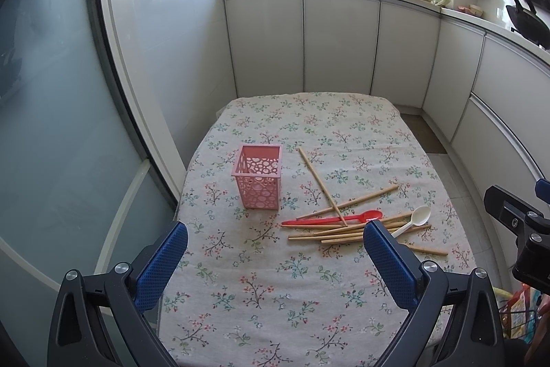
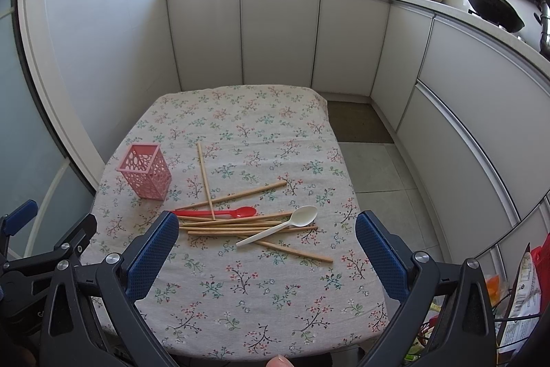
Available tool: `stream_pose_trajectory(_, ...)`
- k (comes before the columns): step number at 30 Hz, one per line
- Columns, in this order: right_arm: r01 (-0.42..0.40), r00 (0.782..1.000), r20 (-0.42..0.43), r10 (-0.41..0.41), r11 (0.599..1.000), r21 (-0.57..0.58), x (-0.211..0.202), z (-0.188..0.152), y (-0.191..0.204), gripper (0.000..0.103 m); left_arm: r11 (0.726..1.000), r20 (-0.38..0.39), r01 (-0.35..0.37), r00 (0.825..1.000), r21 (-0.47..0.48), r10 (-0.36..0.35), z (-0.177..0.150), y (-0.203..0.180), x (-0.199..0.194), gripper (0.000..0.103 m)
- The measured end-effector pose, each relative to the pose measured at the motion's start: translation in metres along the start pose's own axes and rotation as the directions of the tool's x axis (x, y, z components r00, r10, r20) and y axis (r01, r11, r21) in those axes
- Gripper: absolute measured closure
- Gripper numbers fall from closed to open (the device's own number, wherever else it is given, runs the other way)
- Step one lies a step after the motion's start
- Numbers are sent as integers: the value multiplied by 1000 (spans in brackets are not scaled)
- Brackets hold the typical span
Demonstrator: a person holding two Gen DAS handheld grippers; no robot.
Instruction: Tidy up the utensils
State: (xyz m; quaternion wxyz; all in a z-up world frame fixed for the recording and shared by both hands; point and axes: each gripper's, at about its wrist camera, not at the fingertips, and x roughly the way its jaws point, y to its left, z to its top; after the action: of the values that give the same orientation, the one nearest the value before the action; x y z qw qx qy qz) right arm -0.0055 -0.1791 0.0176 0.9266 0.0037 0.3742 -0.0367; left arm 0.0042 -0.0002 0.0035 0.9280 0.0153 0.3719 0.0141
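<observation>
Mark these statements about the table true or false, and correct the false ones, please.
1. The pink perforated plastic holder stands upright and empty. True.
2. The red plastic spoon is inside the holder. False: it lies on the floral tablecloth among the wooden chopsticks.
3. The white plastic spoon rests across chopsticks. True.
4. The left tool grips a chopstick. False: it is open and holds nothing.
5. The right tool is open. True.

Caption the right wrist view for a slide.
Open right tongs above scattered chopsticks, red spoon and white spoon; pink holder stands empty.
</observation>
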Motion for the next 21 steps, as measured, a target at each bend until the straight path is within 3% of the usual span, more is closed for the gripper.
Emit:
stream_pose_trajectory(14, 9, 1000, 7, -9, 1000, 5, -1, -1, -5, 0, 1000, -5, 9, 1000, -1, -9, 2, -1, 1, 0)
stream_pose_trajectory(21, 11, 1000, -27, -11, 1000, 6, 14, 12, -18, 0, 996, -86, 91, 992, 2, -91, 14, -4, 35, 0)
